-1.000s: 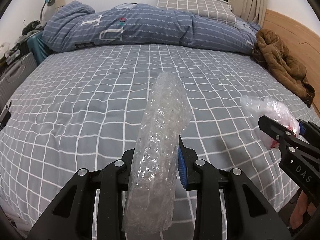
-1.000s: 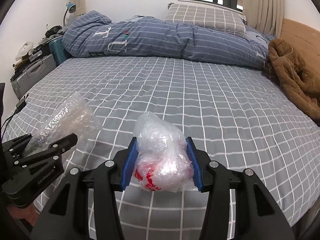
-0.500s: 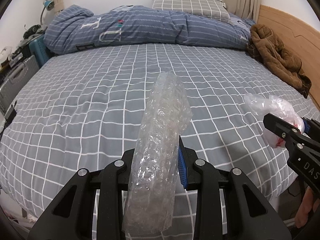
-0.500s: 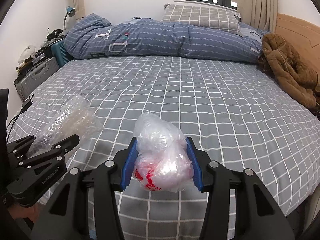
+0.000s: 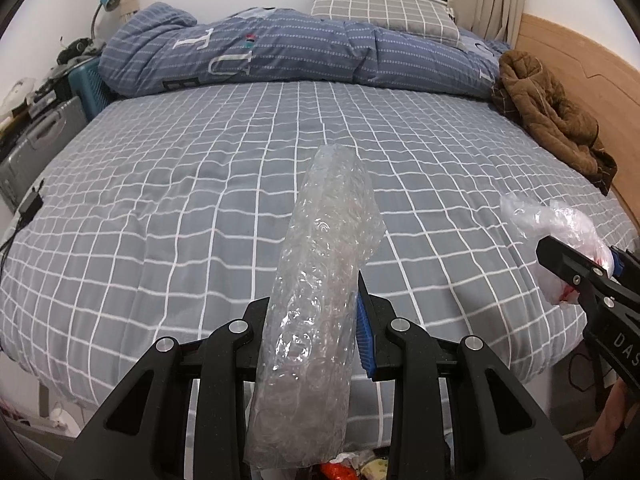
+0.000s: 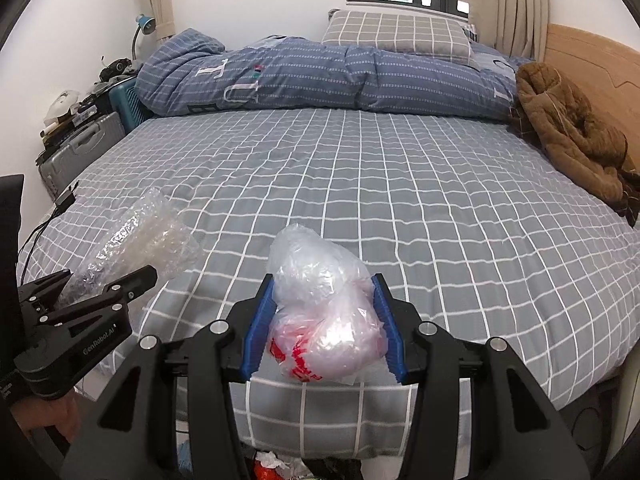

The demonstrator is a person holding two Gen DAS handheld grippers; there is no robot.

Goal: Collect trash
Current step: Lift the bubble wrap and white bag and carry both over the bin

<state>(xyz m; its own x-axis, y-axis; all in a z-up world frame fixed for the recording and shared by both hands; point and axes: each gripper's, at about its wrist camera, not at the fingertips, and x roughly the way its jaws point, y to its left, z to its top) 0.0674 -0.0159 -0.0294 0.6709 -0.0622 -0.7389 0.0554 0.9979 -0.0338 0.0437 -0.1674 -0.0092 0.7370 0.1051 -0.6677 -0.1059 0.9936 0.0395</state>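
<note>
My left gripper [image 5: 316, 320] is shut on a long clear bubble-wrap piece [image 5: 320, 300] that sticks up and forward over the bed's near edge. It also shows in the right wrist view [image 6: 136, 240] at the left. My right gripper [image 6: 324, 320] is shut on a crumpled clear plastic bag with red print [image 6: 324, 320]. The bag also shows in the left wrist view [image 5: 556, 236] at the right, held by the right gripper [image 5: 576, 268]. Mixed trash [image 6: 276, 466] shows at the bottom edge below both grippers, mostly hidden.
A bed with a grey checked sheet [image 5: 240, 168] fills both views. A folded blue duvet [image 5: 280, 56] and pillow [image 5: 384, 10] lie at the far side. A brown jacket [image 5: 552, 116] lies at the right by the wooden headboard. Suitcases [image 5: 36, 140] stand at the left.
Both grippers have drawn back from the bed with their loads; the bed's near edge and the trash below have come into view. Both grips are unchanged.
</note>
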